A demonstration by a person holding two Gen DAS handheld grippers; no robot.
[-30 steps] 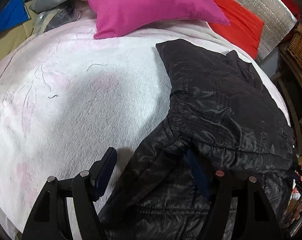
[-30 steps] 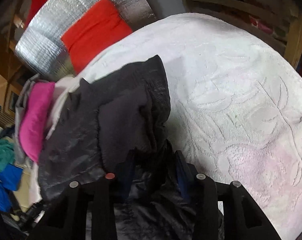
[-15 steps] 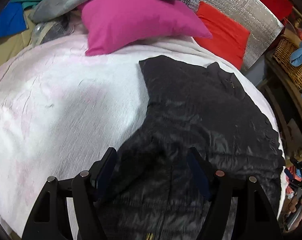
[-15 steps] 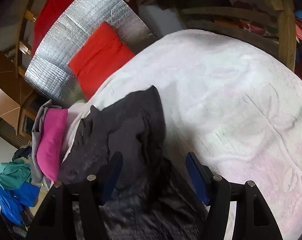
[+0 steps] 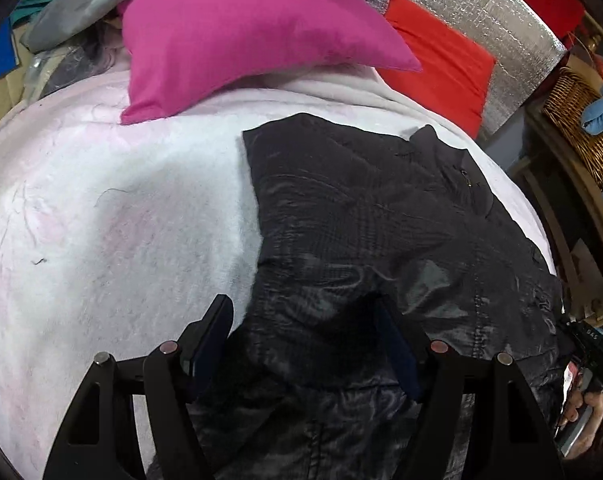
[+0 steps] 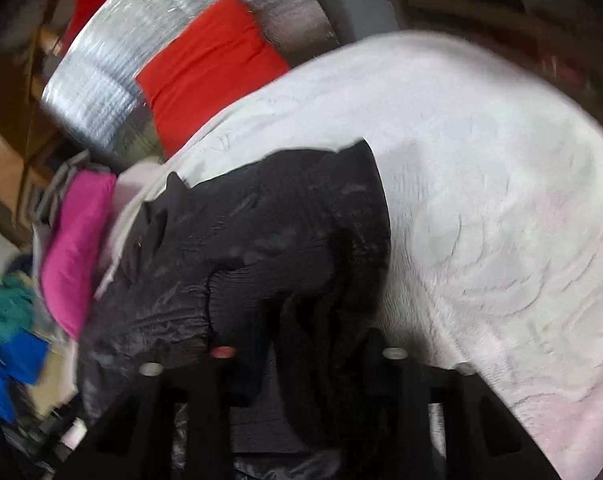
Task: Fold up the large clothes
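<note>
A black padded jacket [image 5: 381, 240] is shown lying on a bed covered with a white blanket [image 5: 121, 220], toward the right side of the bed as seen from the left wrist, with its collar [image 5: 453, 156] directed toward the red cushion [image 5: 441, 64] and a pink pillow [image 5: 241, 36] beyond its far left corner. The left gripper [image 5: 305, 340] is held over the near part of the garment with its fingers [image 5: 209, 336] spread apart; nothing is clamped between them. In the blurred right wrist view, the right gripper [image 6: 301, 356] is seen with dark cloth bunched between its fingers, but whether they are closed on it cannot be told.

The shell is glossy and wrinkled, so it is judged to be light, soft and slippery, with springy filling that may resist a flat crease. A folded layer is likely to slide or reopen unless pressed down. Hold is best taken at seams, the hem or the collar, where several layers are stitched together, rather than on the smooth panels. Both corners of one edge should be gripped together so that the fold is carried over evenly.
</note>
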